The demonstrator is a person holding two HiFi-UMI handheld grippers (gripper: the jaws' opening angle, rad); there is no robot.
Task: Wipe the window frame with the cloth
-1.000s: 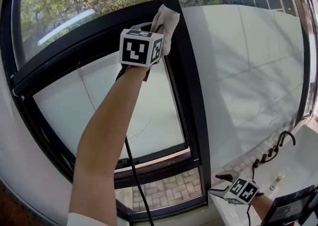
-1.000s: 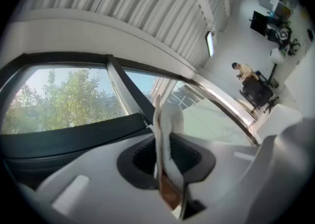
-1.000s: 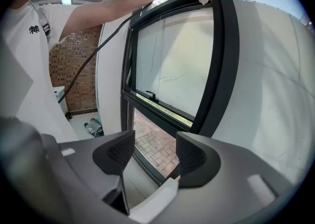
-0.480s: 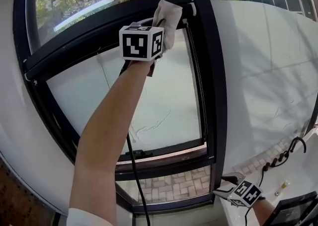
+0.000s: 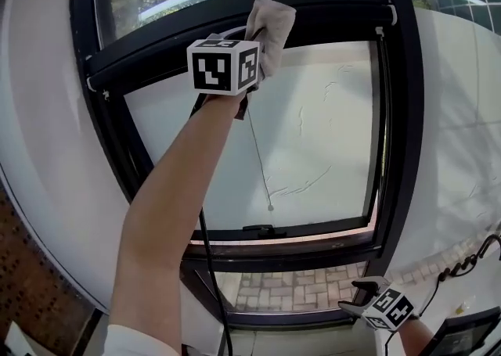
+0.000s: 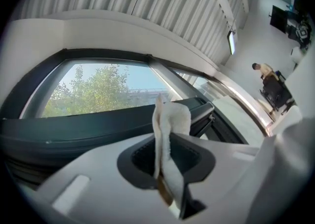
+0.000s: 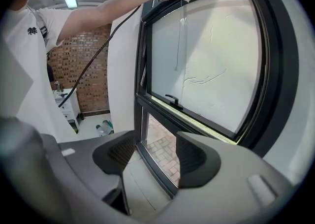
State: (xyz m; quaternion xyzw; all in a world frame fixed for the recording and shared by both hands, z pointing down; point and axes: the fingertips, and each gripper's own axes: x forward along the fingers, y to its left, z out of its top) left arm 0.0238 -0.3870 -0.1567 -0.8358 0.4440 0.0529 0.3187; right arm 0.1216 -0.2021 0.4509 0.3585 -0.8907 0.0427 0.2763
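My left tongs [image 6: 165,161] are squeezed shut on the cloth [image 6: 170,119], which sticks up out of them in a folded bunch. The top of the cloth is pressed on the dark top bar of the window frame [image 5: 329,2], just above and past the tongs. My left arm [image 5: 168,213] is bare and stretched long and straight, up to the top of the window. A black cable [image 5: 210,268] hangs down under that arm. A thin cord [image 5: 258,159] hangs just below the tongs, in front of the glass. My right tongs [image 7: 147,161] are wide open with nothing in them, held low by the bottom corner of the window, far from the cloth. A second ago the cloth was right beside the upright bar; now that bar is well off to the right of my left tongs.
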